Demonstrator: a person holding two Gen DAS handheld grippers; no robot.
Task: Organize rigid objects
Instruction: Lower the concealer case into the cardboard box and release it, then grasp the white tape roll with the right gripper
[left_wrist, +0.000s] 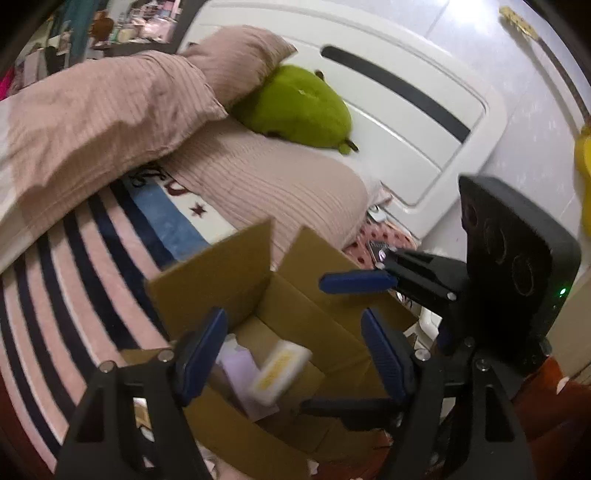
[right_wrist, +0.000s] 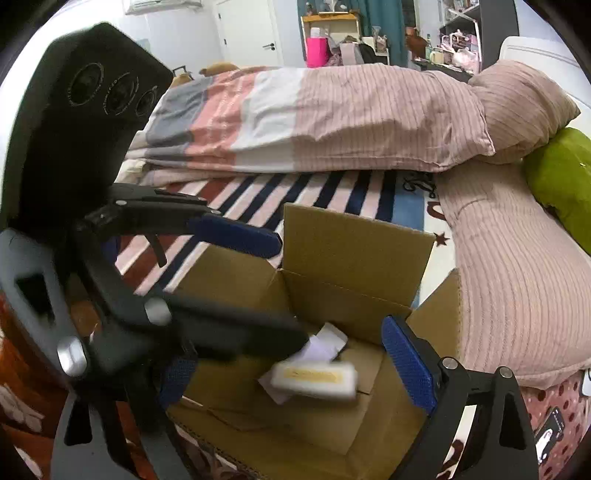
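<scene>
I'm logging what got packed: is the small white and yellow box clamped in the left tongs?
No: the white and yellow box sits blurred inside the cardboard box, untouched between the open left tongs.

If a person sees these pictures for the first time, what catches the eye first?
An open cardboard box on the striped bed cover, with a small white and yellow box blurred over its opening. Behind it, a bright green plush toy lies against the white headboard.

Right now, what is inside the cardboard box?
Inside the cardboard box a small white box with a yellow label shows blurred, above white papers. The left gripper and the flaps cover part of the bottom, so anything more there stays unseen.
</scene>
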